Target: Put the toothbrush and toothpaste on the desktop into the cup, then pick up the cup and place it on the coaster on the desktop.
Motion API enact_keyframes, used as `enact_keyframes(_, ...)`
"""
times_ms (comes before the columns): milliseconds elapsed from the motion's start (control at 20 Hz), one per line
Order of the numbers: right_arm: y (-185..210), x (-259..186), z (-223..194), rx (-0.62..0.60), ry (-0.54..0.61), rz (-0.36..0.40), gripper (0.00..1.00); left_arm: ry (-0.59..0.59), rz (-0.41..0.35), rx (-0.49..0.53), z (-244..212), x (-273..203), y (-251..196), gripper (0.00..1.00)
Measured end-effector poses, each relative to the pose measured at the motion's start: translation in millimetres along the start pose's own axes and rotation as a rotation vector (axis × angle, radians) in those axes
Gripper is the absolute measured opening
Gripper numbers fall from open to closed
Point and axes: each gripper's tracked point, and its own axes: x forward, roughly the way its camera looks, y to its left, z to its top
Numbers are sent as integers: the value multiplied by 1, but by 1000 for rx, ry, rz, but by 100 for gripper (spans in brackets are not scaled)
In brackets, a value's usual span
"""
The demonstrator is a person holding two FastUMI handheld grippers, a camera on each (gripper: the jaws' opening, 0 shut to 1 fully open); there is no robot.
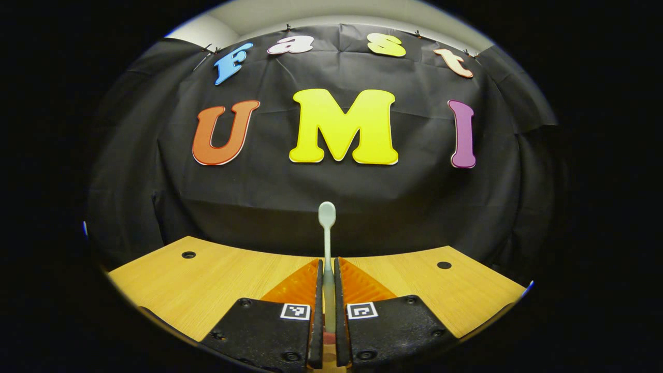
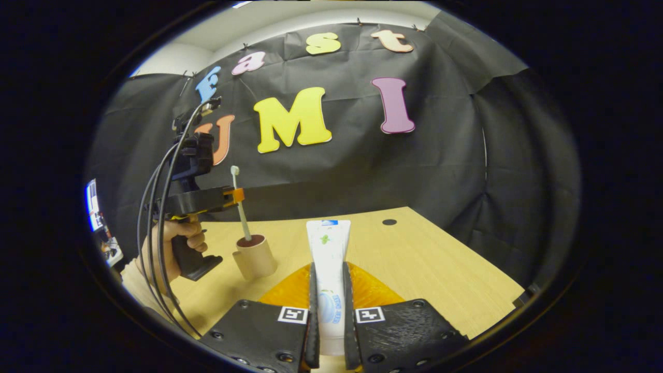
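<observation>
— Closest to the lens in the right gripper view, the right gripper (image 2: 328, 290) has its two fingers pressed against the sides of the toothpaste (image 2: 328, 259). See it? White tube, its flat crimped end pointing away toward the booth wall.

— Yes, held lengthwise, above the wooden desktop (image 2: 430, 269). And the other one?

— Look in the left gripper view. That left gripper (image 1: 327, 295) is clamped on the toothbrush (image 1: 327, 233), fingers tight on the handle, the pale head sticking up past the tips against the black cloth.

— From the right gripper view I can see it better: a hand (image 2: 178, 243) grips the handle of the left gripper (image 2: 235, 197), cables (image 2: 155, 207) looping off it, and the toothbrush (image 2: 241, 207) stands nearly upright, tilted a touch.

— Is its lower end in the cup (image 2: 255, 256)?

— It goes down into the mouth of the cup, yes. Whether it touches the bottom, I can't tell. Tan cup, reddish inside, standing upright on the desktop just beside that hand.

— Coaster anywhere?

— Couldn't point to one. There's a dark round hole (image 2: 389, 221) in the desktop near the far edge, and two of them in the left gripper view, one (image 1: 188, 254) on the left and another (image 1: 444, 264) on the right.
</observation>
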Motion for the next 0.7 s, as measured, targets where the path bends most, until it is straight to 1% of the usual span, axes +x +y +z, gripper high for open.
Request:
enact_keyframes(150, 2, 1, -3, -3, 4, 3, 19, 7, -7, -5, -1, 0, -1, 12)
enact_keyframes(500, 4, 2, -5, -9, 12, 6, 19, 1, -4, 5, 2, -3, 0, 12)
enact_keyframes(650, 5, 1, -6, -14, 12, 7, 19, 15, 3, 0, -3, -7, 1, 12)
enact_keyframes(700, 6, 1, -6, -15, 12, 7, 19, 35, -2, -9, -8, -8, -2, 8)
